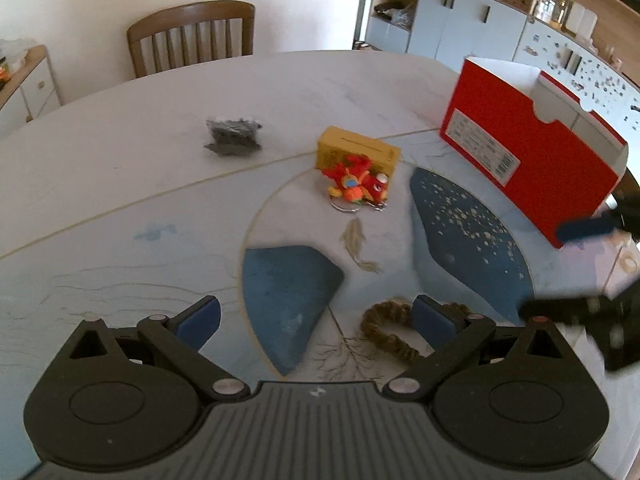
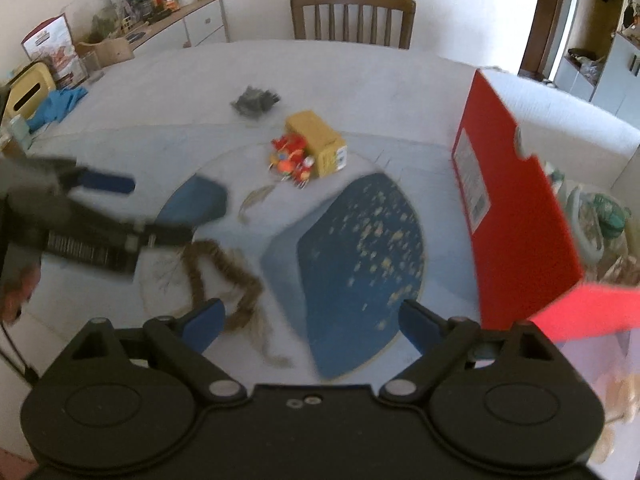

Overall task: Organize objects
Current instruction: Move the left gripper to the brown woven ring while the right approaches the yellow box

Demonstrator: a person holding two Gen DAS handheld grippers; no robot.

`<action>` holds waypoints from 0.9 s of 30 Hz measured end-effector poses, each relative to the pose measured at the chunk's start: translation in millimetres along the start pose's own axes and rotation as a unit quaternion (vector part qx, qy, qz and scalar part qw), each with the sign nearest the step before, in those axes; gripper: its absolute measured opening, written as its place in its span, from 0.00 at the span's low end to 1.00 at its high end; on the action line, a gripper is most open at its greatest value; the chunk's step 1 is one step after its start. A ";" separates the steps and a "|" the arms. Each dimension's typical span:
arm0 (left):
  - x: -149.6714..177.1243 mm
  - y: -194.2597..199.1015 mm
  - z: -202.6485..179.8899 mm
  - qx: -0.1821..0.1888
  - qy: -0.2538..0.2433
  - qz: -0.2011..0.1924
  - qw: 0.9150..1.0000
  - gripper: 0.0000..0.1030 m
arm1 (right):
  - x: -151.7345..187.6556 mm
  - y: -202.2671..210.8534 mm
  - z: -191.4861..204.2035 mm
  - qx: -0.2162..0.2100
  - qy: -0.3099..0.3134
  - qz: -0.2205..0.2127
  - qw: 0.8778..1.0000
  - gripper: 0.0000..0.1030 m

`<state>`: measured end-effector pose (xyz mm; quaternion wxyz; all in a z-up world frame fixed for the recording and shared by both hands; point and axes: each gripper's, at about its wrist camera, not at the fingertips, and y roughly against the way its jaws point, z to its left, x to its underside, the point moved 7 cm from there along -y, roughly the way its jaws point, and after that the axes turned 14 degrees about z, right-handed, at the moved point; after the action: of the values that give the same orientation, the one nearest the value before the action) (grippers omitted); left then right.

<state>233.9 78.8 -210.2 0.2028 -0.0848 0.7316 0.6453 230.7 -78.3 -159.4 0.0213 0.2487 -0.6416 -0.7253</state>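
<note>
My left gripper [image 1: 316, 318] stands open low over the table, and a brown braided cord [image 1: 384, 332] lies beside its right finger. The right wrist view shows the same cord [image 2: 224, 276] just ahead of my open right gripper [image 2: 312, 320], near its left finger. Further back a red plush keychain [image 1: 356, 184] leans against a small yellow box [image 1: 358, 154]. A dark grey packet [image 1: 232, 136] lies behind them to the left. An open red shoe box [image 1: 532, 152] stands at the right. Neither gripper holds anything.
The table [image 1: 120, 200] carries a pale cloth with blue patches. A wooden chair [image 1: 192, 36] stands at its far side. The red box [image 2: 512, 200] holds green and white items [image 2: 600, 216]. A cluttered sideboard [image 2: 160, 12] is at the back left, cabinets [image 1: 472, 20] at the back right.
</note>
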 end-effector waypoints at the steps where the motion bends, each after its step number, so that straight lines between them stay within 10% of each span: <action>1: 0.9 -1.1 -1.8 0.002 -0.001 -0.003 1.000 1.00 | -5.5 0.0 -2.4 0.002 0.001 -0.003 1.000 0.91; 21: 5.6 -23.5 -28.6 0.011 -0.047 -0.008 0.999 0.98 | -93.7 -52.9 -5.5 -0.020 0.005 0.001 1.000 0.82; 27: 5.4 -25.4 -33.7 0.017 -0.060 -0.011 0.998 0.84 | -102.7 -62.1 -3.3 -0.014 0.006 0.000 1.000 0.76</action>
<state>232.5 42.7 -232.7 0.2544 -0.0506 0.7278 0.6348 339.8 -34.5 -183.8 0.0286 0.2529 -0.6315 -0.7324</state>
